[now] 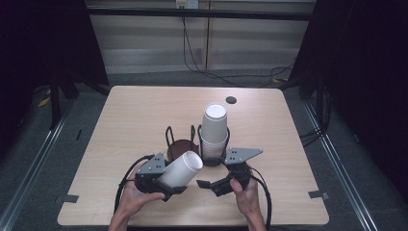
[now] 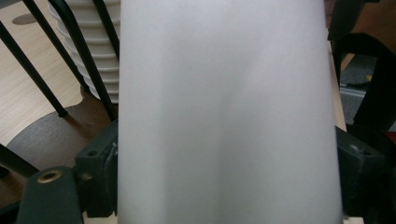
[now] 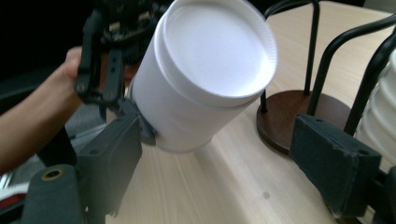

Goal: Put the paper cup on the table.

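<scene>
Spanning most of the high view, the light wooden desk [image 1: 144, 110] carries a black wire cup holder [image 1: 192, 144] on round brown bases near its front middle. A stack of white cups [image 1: 213, 130] stands upside down in the holder's right bay, while the left bay shows its bare brown base [image 1: 180, 147]. Just in front of that base, the left gripper [image 1: 166, 185] pinches a single white cup [image 1: 180, 169] across its body; the cup is tilted, its closed bottom pointing up and toward the holder, lifted off the desk. In the left gripper view the cup's wall sits between both black pads, which press on either side. The right gripper [image 1: 208, 184] hovers just beside the cup, low over the desk's front edge, its jaws spread with nothing between them; in the right gripper view the cup's round bottom [image 3: 217, 46] faces the camera, apart from both pads.
</scene>
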The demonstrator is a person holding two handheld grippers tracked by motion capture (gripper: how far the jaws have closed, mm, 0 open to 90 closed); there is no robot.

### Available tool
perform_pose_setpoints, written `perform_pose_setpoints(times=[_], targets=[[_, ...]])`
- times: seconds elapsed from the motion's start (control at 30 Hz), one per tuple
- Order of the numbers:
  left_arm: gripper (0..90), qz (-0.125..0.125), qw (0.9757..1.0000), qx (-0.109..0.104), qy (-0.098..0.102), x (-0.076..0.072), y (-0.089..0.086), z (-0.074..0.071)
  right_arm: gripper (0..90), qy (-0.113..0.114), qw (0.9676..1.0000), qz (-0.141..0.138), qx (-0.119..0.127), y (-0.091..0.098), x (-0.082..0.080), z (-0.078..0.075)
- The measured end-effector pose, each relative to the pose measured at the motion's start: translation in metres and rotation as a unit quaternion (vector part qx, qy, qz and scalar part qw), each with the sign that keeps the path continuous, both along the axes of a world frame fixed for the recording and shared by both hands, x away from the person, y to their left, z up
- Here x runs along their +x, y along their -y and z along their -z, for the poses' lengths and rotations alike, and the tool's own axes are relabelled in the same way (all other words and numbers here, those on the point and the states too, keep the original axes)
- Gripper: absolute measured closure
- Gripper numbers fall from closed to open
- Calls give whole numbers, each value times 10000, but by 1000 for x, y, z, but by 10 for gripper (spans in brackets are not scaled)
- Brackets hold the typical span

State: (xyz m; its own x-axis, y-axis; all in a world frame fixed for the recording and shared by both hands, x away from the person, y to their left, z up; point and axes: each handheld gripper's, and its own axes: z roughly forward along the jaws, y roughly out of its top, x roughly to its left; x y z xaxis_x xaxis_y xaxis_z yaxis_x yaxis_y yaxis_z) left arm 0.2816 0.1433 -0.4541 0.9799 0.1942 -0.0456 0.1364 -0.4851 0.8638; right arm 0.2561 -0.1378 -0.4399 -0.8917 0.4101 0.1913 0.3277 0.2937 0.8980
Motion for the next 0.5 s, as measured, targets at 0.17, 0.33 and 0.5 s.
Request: perform_pose_setpoints(times=[0.17, 0.33, 0.5], targets=[[164, 24, 9990, 444, 74, 2, 1, -2, 168, -6, 9998, -180, -53, 5, 2, 1], [166, 154, 9980, 600, 116, -1, 3, -8, 137, -10, 9993, -304, -203, 3, 5, 2], [166, 266, 9950, 943, 195, -2, 6, -11, 136, -65, 9969, -581, -528, -2, 7, 3]])
